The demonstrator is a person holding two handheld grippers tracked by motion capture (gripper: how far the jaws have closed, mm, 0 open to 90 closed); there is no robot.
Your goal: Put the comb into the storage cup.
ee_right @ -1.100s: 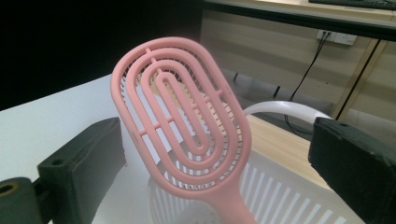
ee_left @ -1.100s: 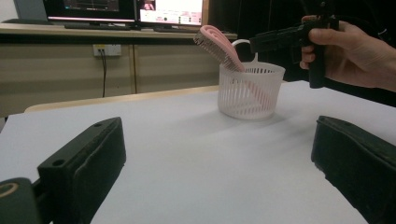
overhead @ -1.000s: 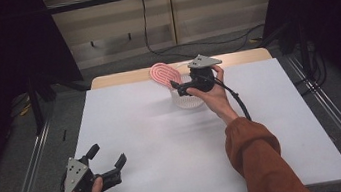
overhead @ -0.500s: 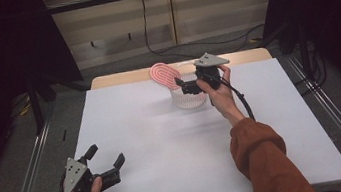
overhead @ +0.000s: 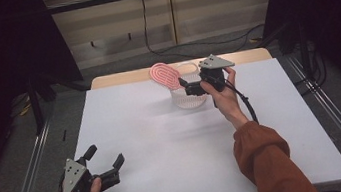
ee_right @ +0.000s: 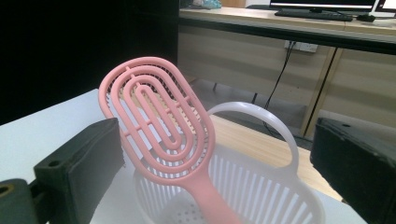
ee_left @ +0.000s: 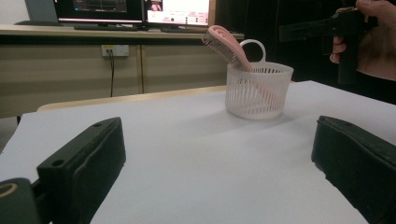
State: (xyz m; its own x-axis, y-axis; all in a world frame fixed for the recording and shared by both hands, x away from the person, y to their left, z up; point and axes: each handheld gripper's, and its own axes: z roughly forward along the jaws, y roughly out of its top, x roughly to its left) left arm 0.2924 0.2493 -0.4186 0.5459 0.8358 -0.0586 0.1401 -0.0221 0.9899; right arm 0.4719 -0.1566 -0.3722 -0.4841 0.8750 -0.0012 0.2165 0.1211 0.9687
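Change: right hand-held gripper [overhead: 188,87] now sits a little farther right and back from the pink oval plastic hairbrush [overhead: 164,75] than it did 1 second ago, when it was low against the basket; the hand has lifted and drawn away.
Meaning: brush appears released, and I judge the placing step done, with the right hand clearing off.
Brush position: it stands in the white slotted plastic basket [overhead: 189,99], handle down inside, head sticking up over the rim, leaning against the rim on the far-left side.
Long axis: runs from the handle in the basket up to the head, steeply tilted rather than upright; in the high view the head points up and toward the far-left of the counter [overhead: 165,147].
Face: in the right gripper view the brush [ee_right: 156,126] shows its looped, open back; in the left gripper view the brush [ee_left: 226,44] shows bristles on its underside, facing down and toward the left gripper.
Right gripper state: jaws wide apart, holding nothing, with the brush head between them but farther off, not touching.
Left hand-held gripper [overhead: 104,161]: rests at the near-left corner of the counter, jaws spread wide and empty, well apart from the basket [ee_left: 258,91].
Basket place: far middle of the counter, with 1 loop handle on its rim.
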